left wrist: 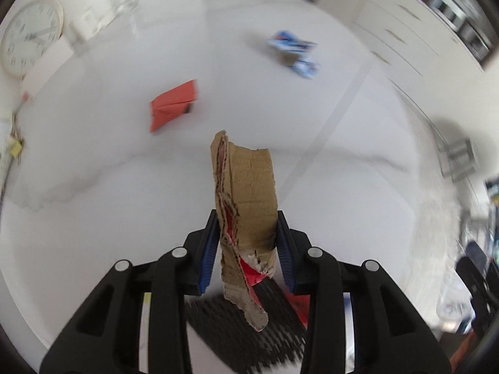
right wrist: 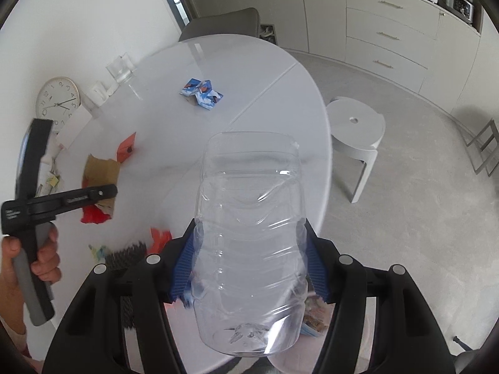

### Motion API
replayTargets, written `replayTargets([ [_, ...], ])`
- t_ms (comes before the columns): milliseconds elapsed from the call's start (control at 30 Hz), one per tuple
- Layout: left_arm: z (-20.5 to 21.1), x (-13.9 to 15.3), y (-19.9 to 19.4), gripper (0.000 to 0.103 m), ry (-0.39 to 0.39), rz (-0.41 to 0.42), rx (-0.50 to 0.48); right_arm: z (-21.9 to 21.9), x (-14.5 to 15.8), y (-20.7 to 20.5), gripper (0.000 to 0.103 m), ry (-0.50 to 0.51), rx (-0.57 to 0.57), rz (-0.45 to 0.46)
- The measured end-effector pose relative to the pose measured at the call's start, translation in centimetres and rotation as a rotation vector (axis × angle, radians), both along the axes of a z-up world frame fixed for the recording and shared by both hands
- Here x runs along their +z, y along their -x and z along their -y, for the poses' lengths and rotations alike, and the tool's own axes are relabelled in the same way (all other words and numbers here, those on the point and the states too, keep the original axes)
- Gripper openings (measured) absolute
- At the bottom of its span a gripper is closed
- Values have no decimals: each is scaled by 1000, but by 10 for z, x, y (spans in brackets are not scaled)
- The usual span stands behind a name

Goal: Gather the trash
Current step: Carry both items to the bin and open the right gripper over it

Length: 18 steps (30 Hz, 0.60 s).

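My left gripper is shut on a torn brown cardboard scrap with red print, held above the white table. From the right wrist view the left gripper and its cardboard scrap show at the left. My right gripper is shut on a clear crushed plastic bottle, held above the table's near edge. A red folded carton and a blue-white crumpled carton lie on the table; both show in the right wrist view, the red one and the blue one.
A black slotted basket sits below the left gripper, with red scraps by it. A wall clock leans at the table's left edge beside a glass container. A white stool and a grey chair stand around the table.
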<state>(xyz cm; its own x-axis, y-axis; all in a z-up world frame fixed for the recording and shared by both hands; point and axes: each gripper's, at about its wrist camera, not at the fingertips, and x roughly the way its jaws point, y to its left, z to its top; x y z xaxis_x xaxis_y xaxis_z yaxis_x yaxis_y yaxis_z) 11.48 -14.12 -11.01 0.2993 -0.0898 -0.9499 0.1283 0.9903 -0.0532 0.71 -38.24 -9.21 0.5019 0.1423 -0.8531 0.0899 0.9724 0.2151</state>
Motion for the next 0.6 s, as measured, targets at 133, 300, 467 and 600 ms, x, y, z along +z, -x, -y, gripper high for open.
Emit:
replayTargets([
  [133,31,19,47,35,15,16,-121,22,0,56,63,23,-37,-35],
  [300,79,19,108,35,77,-8,-278,52,-24,116,63,3,-110,-88],
  [467,124,7,151,36,65,-15,-403,64,-62,140,63,3,-120,-108],
  [600,152,-2,172,36,34,-28,-456,68,-95,140,64,19,-72,-178],
])
